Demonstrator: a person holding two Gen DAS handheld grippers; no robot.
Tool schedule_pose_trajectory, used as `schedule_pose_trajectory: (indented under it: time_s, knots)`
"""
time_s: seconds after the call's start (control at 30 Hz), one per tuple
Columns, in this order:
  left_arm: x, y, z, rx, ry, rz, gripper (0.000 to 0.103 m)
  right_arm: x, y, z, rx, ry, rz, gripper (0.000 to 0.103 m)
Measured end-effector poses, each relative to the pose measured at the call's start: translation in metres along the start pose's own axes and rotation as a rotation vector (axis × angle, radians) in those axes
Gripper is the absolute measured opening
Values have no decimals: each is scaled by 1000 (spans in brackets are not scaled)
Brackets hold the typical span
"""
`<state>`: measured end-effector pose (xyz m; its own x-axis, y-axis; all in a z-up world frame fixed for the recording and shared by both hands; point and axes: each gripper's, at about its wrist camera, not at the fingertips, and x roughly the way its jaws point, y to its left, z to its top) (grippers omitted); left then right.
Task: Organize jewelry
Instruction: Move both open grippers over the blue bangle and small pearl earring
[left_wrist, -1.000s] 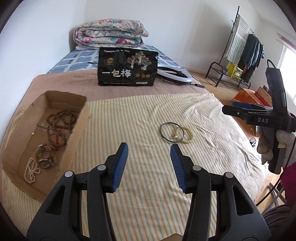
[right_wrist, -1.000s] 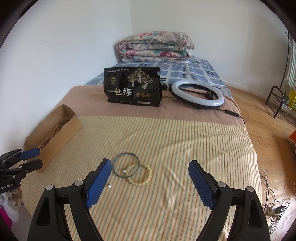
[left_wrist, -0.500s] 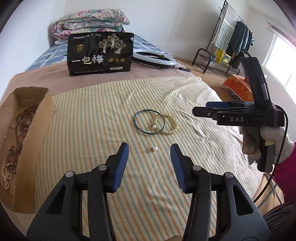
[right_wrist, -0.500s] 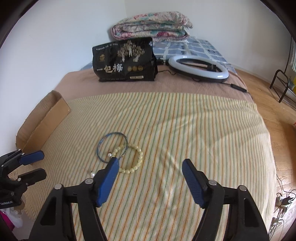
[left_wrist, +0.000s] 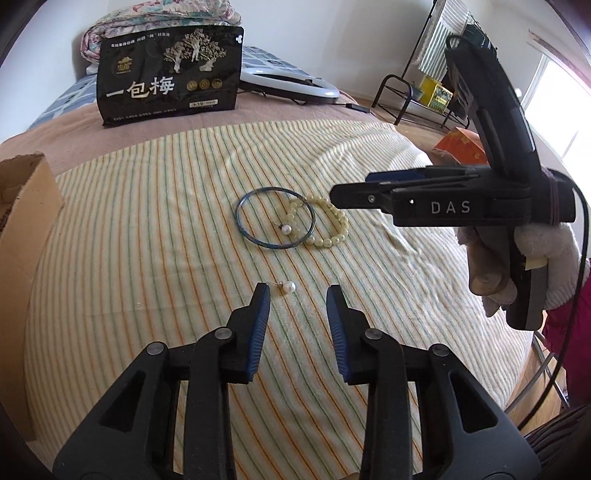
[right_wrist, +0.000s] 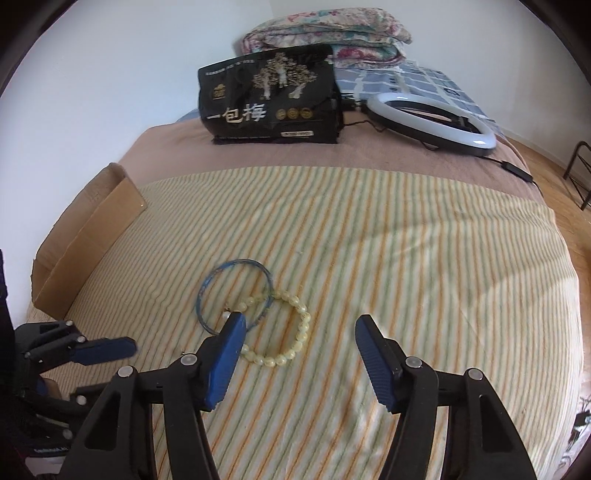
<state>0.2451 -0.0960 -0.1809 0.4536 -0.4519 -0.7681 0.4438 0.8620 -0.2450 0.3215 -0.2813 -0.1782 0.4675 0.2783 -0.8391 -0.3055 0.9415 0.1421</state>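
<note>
Closing in on the loose jewelry, both grippers now sit much nearer the pieces than a second ago, when they hung back with the cardboard box's contents in the left view; left gripper (left_wrist: 298, 291) has dropped low over the striped blanket (left_wrist: 147, 206), jaws moderately apart and empty, with the single pearl earring (left_wrist: 287, 286) lying just ahead of its left fingertip, not yet between the pads; right gripper (right_wrist: 298, 325) spread wide, holding nothing, poised over the cream bead bracelet (right_wrist: 286, 338); reads as two pickups being set up, earring for the left, bracelet for the right, neither grasp started; cardboard box (right_wrist: 88, 236) now off at the left edge of the bed, so carrying items there is the likely later step; jewelry look: thin blue bangle (left_wrist: 275, 218) flat on the blanket, overlapping the bracelet's near side; second pearl earring (left_wrist: 285, 229) inside the bangle ring; bracelet of pale glossy round beads, loop intact; earrings tiny, small pearl on a short post, likely fiddly to pinch off soft cloth; black snack bag (left_wrist: 170, 74) upright well behind.
</note>
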Motion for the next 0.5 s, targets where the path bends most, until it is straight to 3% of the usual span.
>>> schedule_pose_trajectory:
  time_s: [0.1,0.2,0.5]
  knots:
    - [9,0,0,5,8,7,31,6,6,5,-42,1,20,65]
    - [16,0,0,4,12,20,18,13,12,8,-77,3,39,65]
    - [33,7,0,-29,35,37,9,35,13,15,-88,13,96,67]
